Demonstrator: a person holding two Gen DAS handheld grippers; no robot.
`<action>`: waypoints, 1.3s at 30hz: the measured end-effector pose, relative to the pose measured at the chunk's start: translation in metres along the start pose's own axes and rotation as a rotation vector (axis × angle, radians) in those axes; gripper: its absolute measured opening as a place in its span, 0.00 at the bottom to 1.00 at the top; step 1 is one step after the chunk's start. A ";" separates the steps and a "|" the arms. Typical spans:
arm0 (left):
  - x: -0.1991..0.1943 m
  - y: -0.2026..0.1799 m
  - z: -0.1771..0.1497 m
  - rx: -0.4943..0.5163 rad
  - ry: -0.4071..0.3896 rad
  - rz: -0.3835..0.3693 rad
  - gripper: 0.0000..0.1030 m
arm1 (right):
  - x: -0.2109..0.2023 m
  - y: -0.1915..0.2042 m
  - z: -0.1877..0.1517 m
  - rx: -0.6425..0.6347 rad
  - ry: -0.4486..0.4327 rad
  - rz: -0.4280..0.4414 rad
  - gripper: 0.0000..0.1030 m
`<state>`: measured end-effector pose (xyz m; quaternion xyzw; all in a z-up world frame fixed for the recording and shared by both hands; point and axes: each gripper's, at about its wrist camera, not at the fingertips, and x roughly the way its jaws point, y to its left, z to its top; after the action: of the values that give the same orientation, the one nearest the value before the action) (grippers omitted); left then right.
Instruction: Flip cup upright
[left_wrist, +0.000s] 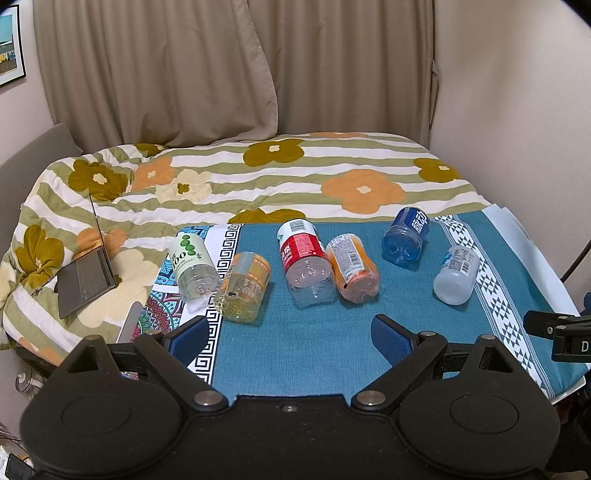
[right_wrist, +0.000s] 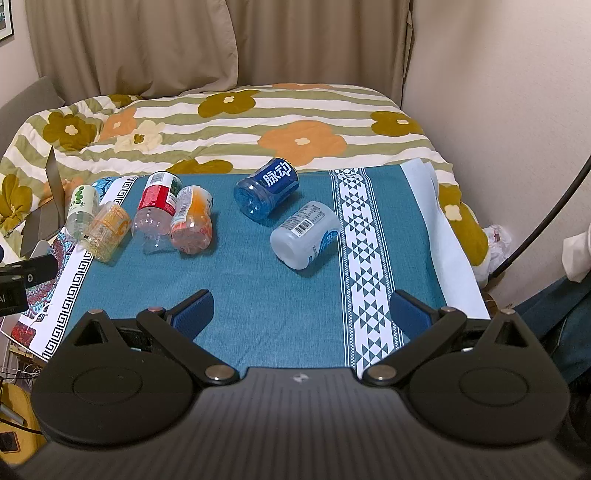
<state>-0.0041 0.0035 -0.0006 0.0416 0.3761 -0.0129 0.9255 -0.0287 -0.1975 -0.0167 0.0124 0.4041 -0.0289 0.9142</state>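
On the teal cloth-covered table (right_wrist: 280, 314), six cut-off plastic bottle cups lie on their sides.

Toward the far edge, the blue-labelled clear blue cup (right_wrist: 266, 192) and the pale frosted cup with a barcode (right_wrist: 305, 234) lie nearest the right side. The red-labelled clear cup (right_wrist: 156, 205) touches the orange cup (right_wrist: 192, 220), and the yellow-orange cup (right_wrist: 107, 230) touches the green-dotted clear cup (right_wrist: 82, 207) at the far left corner. The left gripper (left_wrist: 291, 338) and right gripper (right_wrist: 301, 314) hover over the near edge, jaws wide apart, holding nothing.
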 end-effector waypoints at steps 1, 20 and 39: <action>0.000 0.000 0.000 -0.001 -0.002 0.000 0.94 | -0.001 0.000 0.000 0.001 0.001 0.000 1.00; -0.007 -0.001 0.011 -0.031 0.042 0.071 0.94 | -0.002 -0.005 0.012 -0.032 0.011 0.053 1.00; 0.076 0.096 0.064 -0.220 0.117 0.161 0.94 | 0.057 0.032 0.049 -0.069 0.082 0.166 1.00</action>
<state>0.1002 0.0945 -0.0020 -0.0296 0.4242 0.1052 0.8990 0.0478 -0.1706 -0.0261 0.0153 0.4395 0.0613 0.8960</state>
